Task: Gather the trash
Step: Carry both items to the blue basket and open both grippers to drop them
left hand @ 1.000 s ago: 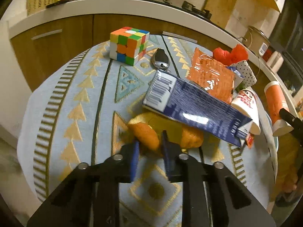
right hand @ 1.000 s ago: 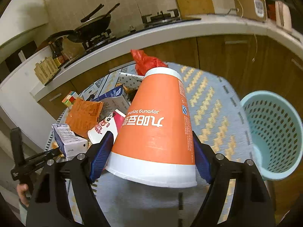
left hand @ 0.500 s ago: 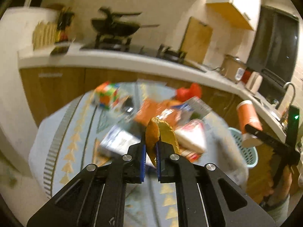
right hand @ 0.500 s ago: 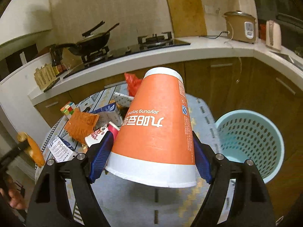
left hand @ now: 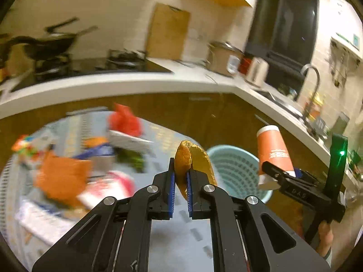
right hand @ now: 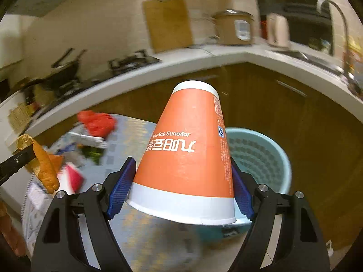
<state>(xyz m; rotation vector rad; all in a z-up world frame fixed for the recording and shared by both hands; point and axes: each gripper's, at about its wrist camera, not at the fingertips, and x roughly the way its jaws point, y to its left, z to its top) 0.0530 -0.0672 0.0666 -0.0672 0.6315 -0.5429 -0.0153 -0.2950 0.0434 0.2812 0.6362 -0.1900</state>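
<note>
Orange peel (left hand: 185, 158) lifted off table, left fingers (left hand: 172, 181) clamping it, right fingers (right hand: 120, 185) gripping cup (right hand: 188, 158), litter blurred.

Two wrist fisheyes angled down over cluttered table (left hand: 177, 238), both sharing blue basket (right hand: 261, 156), counter (left hand: 136, 83) across upper frame

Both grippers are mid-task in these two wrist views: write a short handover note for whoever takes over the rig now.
Left gripper: shut on an orange peel, held in the air above the table.
Right gripper: shut on an orange paper cup, base pointing away, near the basket.
The blue basket stands past the table's edge; what is in it cannot be told.
Done: both pieces lifted.
Left: drop both in the basket, then clear the red bag, orange packet and cartons on the table.
</note>
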